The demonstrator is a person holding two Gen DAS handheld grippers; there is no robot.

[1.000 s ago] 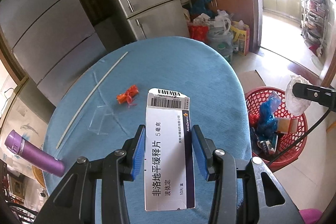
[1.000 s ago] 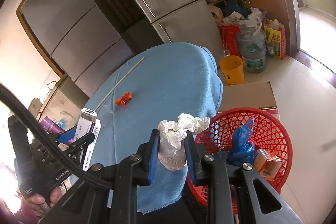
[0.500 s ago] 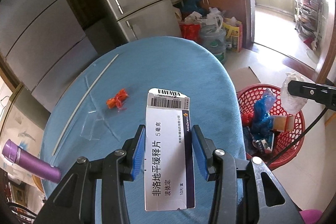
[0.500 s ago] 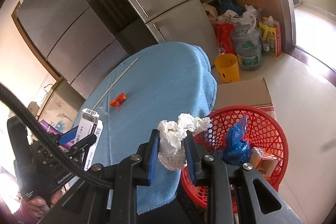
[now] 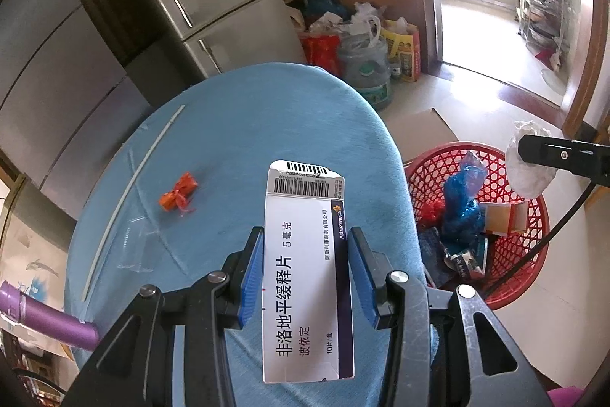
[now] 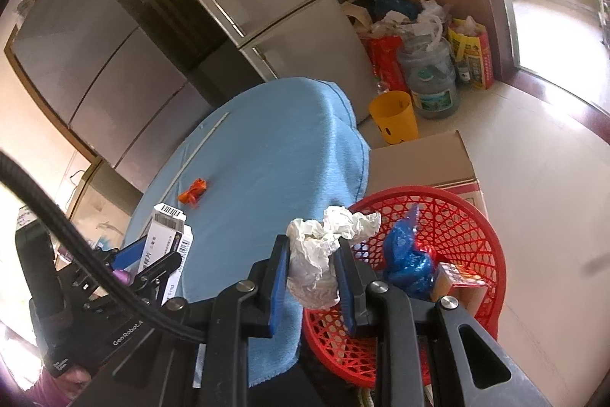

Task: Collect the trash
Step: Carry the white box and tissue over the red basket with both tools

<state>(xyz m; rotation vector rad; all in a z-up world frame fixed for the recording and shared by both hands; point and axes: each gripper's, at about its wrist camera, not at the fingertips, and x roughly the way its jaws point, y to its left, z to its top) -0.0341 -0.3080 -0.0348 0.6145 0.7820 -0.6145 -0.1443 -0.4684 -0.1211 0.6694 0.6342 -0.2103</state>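
Carrying stage of a trash run: the right tongs (image 6: 312, 275), clamped on a crumpled white tissue (image 6: 324, 254), hang at the near rim of the red basket (image 6: 492, 235) on the floor, while the left tongs (image 5: 305, 271), clamped on a white medicine box (image 5: 305, 273), are over the blue-clothed table (image 5: 248, 124) beside that basket. Next, likely, each load must clear the rim before release. Beyond the basket lies open floor; an orange wrapper (image 5: 178, 196) waits on the table.
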